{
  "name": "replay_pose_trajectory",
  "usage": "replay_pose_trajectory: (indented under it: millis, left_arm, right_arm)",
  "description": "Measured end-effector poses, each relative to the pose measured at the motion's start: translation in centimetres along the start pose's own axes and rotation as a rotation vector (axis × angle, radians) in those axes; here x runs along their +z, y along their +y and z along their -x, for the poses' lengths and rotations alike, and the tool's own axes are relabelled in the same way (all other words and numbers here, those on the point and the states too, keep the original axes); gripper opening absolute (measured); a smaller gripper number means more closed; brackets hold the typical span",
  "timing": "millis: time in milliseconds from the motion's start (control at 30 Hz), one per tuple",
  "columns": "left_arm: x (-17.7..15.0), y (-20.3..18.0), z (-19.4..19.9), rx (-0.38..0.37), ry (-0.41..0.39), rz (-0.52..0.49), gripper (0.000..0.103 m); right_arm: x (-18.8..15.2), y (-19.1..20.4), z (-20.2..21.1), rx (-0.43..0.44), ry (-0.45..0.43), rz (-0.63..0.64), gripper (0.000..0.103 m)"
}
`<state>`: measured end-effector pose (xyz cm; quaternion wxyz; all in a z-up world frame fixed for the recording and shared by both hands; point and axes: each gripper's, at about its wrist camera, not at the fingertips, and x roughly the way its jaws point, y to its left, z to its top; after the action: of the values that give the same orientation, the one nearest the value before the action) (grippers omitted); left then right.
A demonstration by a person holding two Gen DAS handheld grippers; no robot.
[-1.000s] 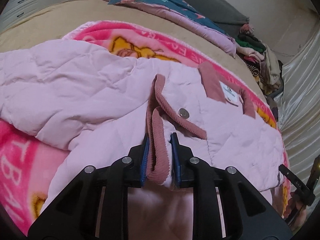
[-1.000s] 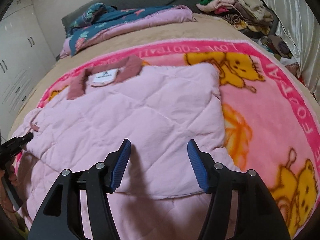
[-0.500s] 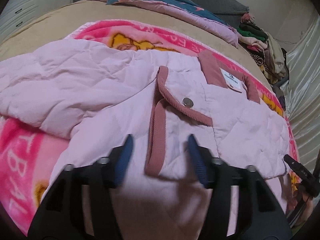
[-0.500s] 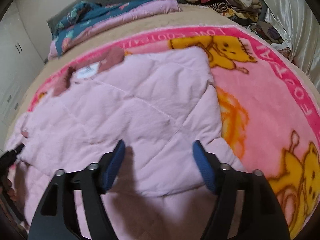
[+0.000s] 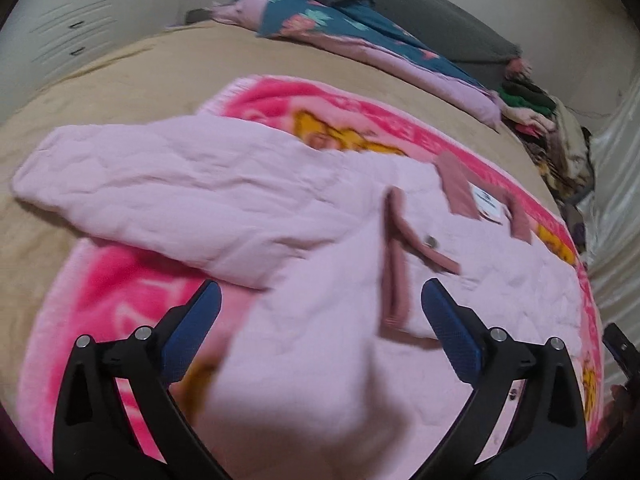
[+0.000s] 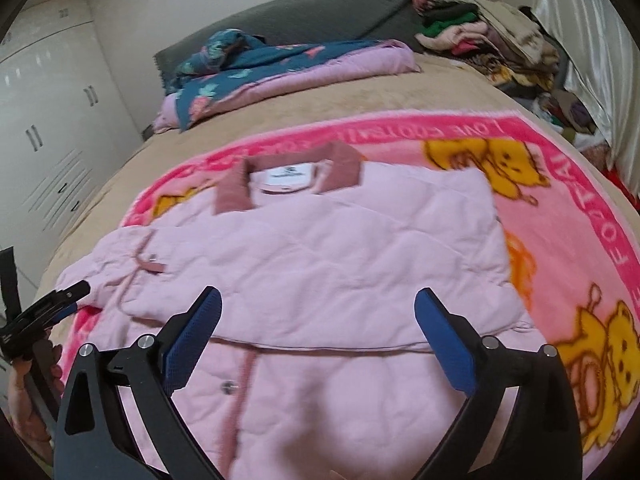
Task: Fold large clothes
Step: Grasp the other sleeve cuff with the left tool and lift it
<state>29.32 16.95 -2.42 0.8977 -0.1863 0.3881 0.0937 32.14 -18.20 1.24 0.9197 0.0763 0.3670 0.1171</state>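
Quilted pink jacket (image 6: 320, 264) is lying flat on the pink cartoon blanket (image 6: 560, 216), which is spread over the tan bed cover (image 6: 400, 96). Its long axis is running away from you toward the head of the bed, with the dusty-rose corduroy collar (image 6: 344, 160) at the far end and the white label (image 6: 286, 178) showing inside it. In the left wrist view one sleeve (image 5: 160, 184) is stretching out sideways to the left, past the blanket edge onto the tan cover. A front edge trimmed in ribbed rose corduroy (image 5: 394, 264) is lying folded back over the body, with a metal snap (image 5: 431, 242) beside it. The fabric is puffy, stitched in diamond shapes and softly creased; the blanket is fleecy, with yellow bears and white lettering.

You are holding your left tool (image 5: 320, 320) above the near part of the jacket, tilted downward, and its jaws have just been opening; they are standing wide now, with the corduroy strip lying below between them but no pad touching it. Your right tool (image 6: 318, 328) is also hanging tilted down over the jacket's near half, its jaws likewise just opened wide and gripping nothing. In the right wrist view your hand (image 6: 24, 412) is showing at the left edge, wrapped around the left tool's handle.

A folded floral quilt (image 6: 280, 68) and a heap of clothes (image 6: 488, 36) are sitting at the far end of the bed.
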Motion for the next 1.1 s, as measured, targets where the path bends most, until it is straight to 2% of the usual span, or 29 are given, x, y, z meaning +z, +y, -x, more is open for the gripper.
replay_pose_trajectory:
  millis: [333, 600, 667, 967, 1100]
  left_arm:
    - [1.0, 5.6, 1.7, 0.072, -0.056, 0.115, 0.094]
    - [1.6, 9.3, 2.1, 0.099, -0.081, 0.182, 0.094]
    - [1.7, 10.3, 2.2, 0.086, -0.083, 0.207, 0.094]
    - [2.0, 13.5, 2.5, 0.122, -0.105, 0.210, 0.094]
    - [1.8, 15.6, 2.1, 0.125, -0.104, 0.250, 0.094]
  right_arm:
    - [0.2, 8.8, -0.5, 0.092, 0.013, 0.120, 0.097]
    - [-0.2, 15.6, -2.1, 0.151, 0.027, 0.212, 0.097]
    - [-0.3, 17.0, -2.6, 0.171, 0.034, 0.223, 0.097]
    - [-1.3, 24.1, -5.1, 0.226, 0.062, 0.314, 0.097]
    - [-1.5, 27.0, -5.8, 0.255, 0.066, 0.345, 0.097]
